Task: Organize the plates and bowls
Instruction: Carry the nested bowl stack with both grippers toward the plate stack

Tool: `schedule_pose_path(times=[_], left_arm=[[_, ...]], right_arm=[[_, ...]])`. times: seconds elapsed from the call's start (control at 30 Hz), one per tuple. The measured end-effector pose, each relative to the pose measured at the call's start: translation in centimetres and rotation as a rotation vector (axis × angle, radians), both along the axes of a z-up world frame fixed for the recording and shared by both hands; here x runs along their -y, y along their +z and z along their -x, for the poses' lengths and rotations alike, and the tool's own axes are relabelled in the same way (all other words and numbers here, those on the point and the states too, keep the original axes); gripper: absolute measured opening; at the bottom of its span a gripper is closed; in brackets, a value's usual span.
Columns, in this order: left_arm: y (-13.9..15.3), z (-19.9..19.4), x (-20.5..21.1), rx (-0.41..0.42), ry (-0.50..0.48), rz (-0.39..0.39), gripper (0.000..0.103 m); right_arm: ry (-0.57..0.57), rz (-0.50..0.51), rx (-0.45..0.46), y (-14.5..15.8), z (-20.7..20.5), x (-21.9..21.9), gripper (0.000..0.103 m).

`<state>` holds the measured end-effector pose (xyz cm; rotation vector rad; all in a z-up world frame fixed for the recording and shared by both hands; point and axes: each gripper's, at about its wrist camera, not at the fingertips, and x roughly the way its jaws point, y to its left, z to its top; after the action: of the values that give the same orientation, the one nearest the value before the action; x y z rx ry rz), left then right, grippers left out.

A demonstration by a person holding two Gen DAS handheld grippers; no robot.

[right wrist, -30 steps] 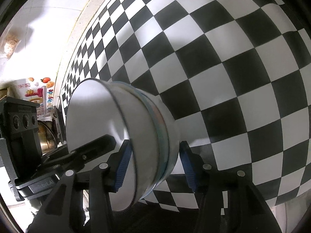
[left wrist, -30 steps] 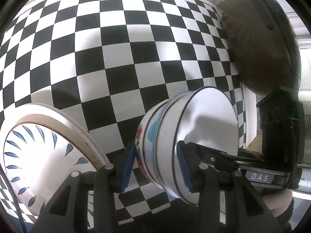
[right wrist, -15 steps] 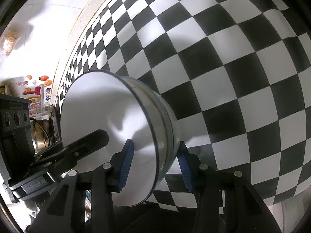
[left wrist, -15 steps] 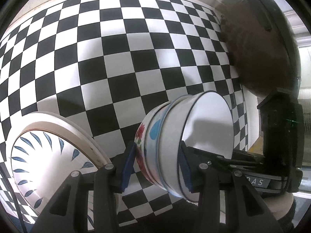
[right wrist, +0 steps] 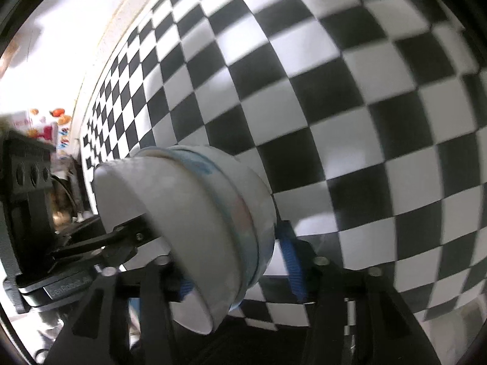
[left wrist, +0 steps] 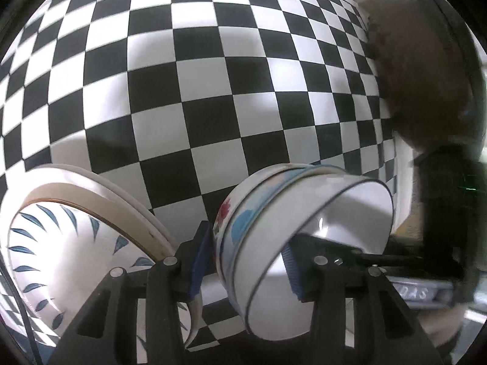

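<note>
Blue-leaf plate [left wrist: 76, 261]: glazed ceramic, tan rim, resting far left on the checkered tablecloth [left wrist: 213, 91].
Left gripper [left wrist: 246, 261]: pinches the nested bowls [left wrist: 274, 228] by their rim.
Nested bowls: smooth, floral-printed; lower level, gently.
Right gripper [right wrist: 234, 270]: jaws just widened, straddling rim; withdraw clear.

Both grippers point steeply down. The left gripper [left wrist: 246, 261] has its blue-padded fingers [left wrist: 199, 261] clamped across a wall of the nested bowls [left wrist: 268, 243]. The right gripper [right wrist: 237, 270] has just been opening; its right finger [right wrist: 290, 261] stands clear of the bowls between its fingers.
</note>
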<state>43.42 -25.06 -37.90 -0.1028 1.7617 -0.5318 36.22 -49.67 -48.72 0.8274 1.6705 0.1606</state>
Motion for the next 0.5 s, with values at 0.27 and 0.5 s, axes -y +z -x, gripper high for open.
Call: schedule_pose_path(times=[0.27, 0.5], left_arm=[[0.2, 0.6, -0.5, 0.008, 0.019, 0.042, 0.040], [0.5, 1.3, 0.1, 0.032, 0.029, 0.065, 0.040]], right_arm=[[-0.083, -0.123, 0.017, -1.4, 0.9, -0.8, 0.061], [-0.062, -0.067, 0.086, 0.8, -0.8, -0.2, 0.055]])
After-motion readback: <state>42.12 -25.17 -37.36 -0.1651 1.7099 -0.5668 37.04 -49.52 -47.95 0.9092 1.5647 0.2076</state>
